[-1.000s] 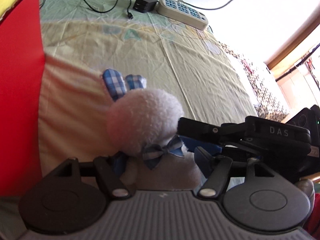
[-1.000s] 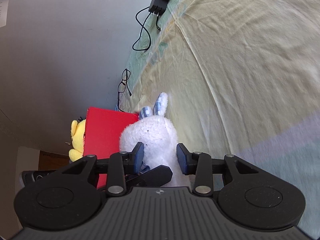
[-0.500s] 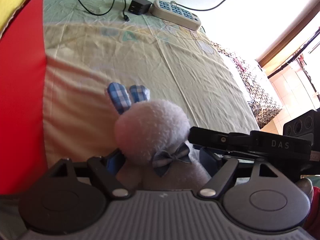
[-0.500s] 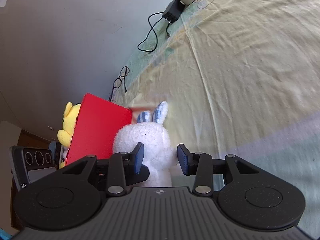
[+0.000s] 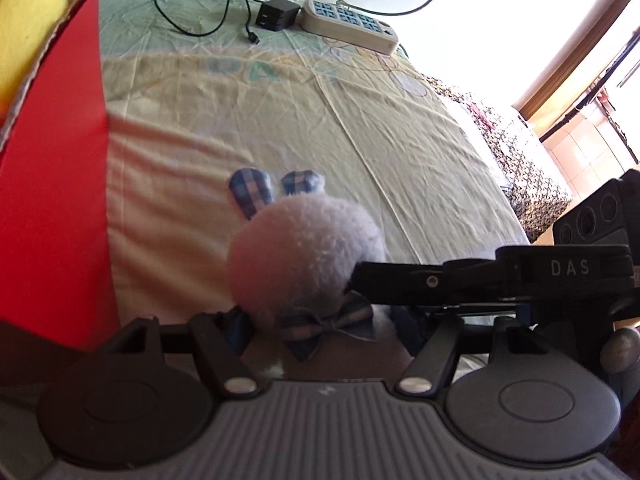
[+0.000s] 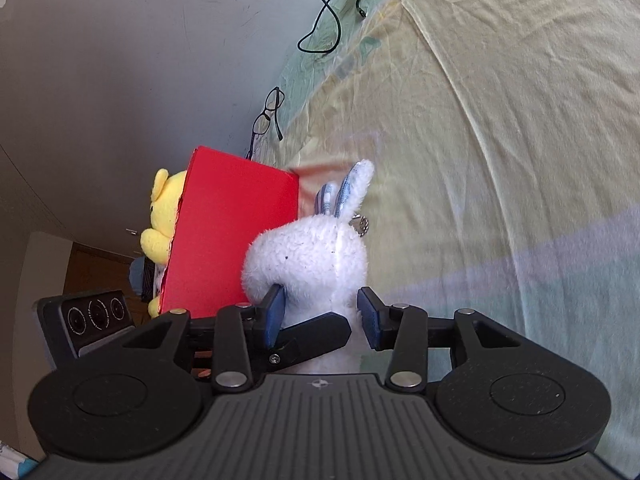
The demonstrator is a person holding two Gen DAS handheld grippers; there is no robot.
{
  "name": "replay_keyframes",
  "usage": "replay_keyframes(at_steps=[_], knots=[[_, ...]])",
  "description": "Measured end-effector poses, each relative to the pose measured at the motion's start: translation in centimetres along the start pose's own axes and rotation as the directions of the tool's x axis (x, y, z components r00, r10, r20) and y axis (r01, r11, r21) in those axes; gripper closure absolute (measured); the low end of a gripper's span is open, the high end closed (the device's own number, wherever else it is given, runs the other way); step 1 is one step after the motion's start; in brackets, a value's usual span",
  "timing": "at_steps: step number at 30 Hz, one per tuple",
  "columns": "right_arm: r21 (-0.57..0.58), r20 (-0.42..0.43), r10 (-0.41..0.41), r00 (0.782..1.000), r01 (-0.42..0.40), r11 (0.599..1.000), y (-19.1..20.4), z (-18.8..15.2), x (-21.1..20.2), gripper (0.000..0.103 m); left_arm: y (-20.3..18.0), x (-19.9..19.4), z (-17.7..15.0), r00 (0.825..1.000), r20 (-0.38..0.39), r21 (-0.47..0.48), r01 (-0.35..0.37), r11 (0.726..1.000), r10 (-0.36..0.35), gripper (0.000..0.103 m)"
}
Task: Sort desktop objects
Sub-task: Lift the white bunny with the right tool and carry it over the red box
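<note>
A white plush rabbit (image 5: 304,248) with blue plaid ears and a bow tie sits between the jaws of my left gripper (image 5: 324,328), which is shut on its body. It also shows in the right wrist view (image 6: 312,260). My right gripper (image 6: 320,314) is open around the rabbit from the other side, with a gap at its right pad. A red box (image 5: 52,184) stands at the left with a yellow plush toy (image 5: 24,20) in it. The box (image 6: 232,240) and yellow toy (image 6: 160,216) also show in the right wrist view.
A yellow-green sheet (image 5: 360,128) covers the surface. A power strip (image 5: 348,26), a black charger (image 5: 278,14) and its cable lie at the far edge by the wall. A pair of glasses (image 6: 268,114) lies beyond the red box.
Both grippers and the rabbit have lifted slightly and moved toward the red box. The yellow toy in the box comes more into view. The left gripper's hold is unchanged.
</note>
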State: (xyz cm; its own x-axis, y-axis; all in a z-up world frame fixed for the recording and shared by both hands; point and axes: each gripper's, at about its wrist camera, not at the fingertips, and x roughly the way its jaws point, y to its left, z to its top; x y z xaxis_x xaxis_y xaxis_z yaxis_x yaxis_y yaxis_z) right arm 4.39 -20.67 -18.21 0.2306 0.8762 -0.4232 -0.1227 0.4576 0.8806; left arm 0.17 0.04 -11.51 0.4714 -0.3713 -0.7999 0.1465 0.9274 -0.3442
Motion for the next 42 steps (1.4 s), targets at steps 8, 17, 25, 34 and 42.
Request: replay_keyframes(at_steps=[8, 17, 25, 34, 42], knots=[[-0.03, 0.009, -0.046, 0.999, 0.046, 0.999, 3.4, -4.0, -0.5, 0.059, 1.3, -3.3, -2.5, 0.997, -0.015, 0.054, 0.077, 0.996, -0.077, 0.032], [-0.049, 0.04, -0.069, 0.997, 0.071, 0.996, 9.3, -10.3, 1.8, 0.059, 5.1, -9.9, -6.1, 0.988, -0.019, 0.156, 0.153, 0.976, -0.152, 0.033], [-0.127, 0.026, -0.055, 0.998, 0.058, 0.99, 14.5, -14.9, 5.0, 0.059, 9.3, -16.0, -9.4, 0.983, -0.007, 0.183, 0.179, 0.967, -0.181, 0.033], [-0.238, -0.044, 0.013, 0.999, -0.023, 0.971, 19.7, -17.5, 8.6, 0.059, 12.6, -22.6, -12.1, 0.988, 0.067, 0.148, 0.13, 0.98, -0.142, 0.033], [-0.305, -0.114, 0.1, 0.988, -0.131, 0.943, 22.4, -16.9, 10.9, 0.059, 14.0, -26.7, -12.9, 0.982, 0.183, 0.091, 0.032, 0.995, -0.048, 0.033]])
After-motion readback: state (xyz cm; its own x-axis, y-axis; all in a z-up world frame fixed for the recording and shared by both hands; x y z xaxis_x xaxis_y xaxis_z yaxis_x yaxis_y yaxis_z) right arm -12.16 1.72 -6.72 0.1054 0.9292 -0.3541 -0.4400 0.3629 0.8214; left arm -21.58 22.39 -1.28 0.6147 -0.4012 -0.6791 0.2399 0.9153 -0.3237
